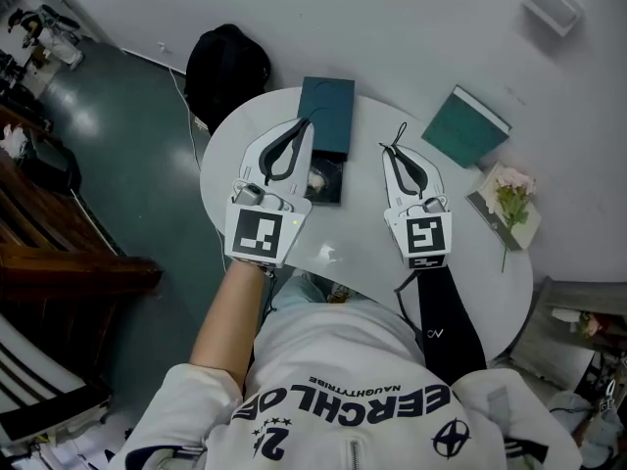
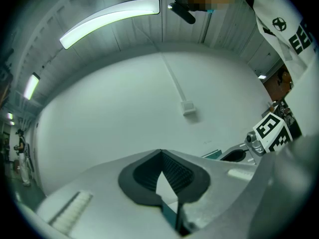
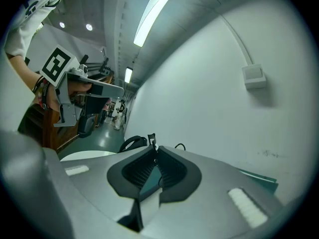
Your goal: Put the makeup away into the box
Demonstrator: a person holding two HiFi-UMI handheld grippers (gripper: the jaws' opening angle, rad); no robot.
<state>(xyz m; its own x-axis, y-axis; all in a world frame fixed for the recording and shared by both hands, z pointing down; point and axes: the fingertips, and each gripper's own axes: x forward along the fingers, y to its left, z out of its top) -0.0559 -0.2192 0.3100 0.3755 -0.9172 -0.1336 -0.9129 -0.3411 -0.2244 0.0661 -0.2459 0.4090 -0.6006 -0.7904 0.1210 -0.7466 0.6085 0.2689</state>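
A dark teal box (image 1: 327,106) lies on the far side of the round white table (image 1: 343,248). Its near part (image 1: 337,186) is open, with a pale makeup item (image 1: 316,176) inside. My left gripper (image 1: 305,123) is shut and empty, its tips beside the box's left edge. In the left gripper view (image 2: 160,152) its jaw tips meet and point at the white wall. My right gripper (image 1: 398,130) is shut and empty, to the right of the box. In the right gripper view (image 3: 155,147) its tips touch, with nothing between them.
A teal book (image 1: 466,125) lies at the table's far right. Nearer on the right rests a card with pink flowers (image 1: 509,204). A black bag (image 1: 227,67) sits on the floor beyond the table. The white wall stands close behind the table.
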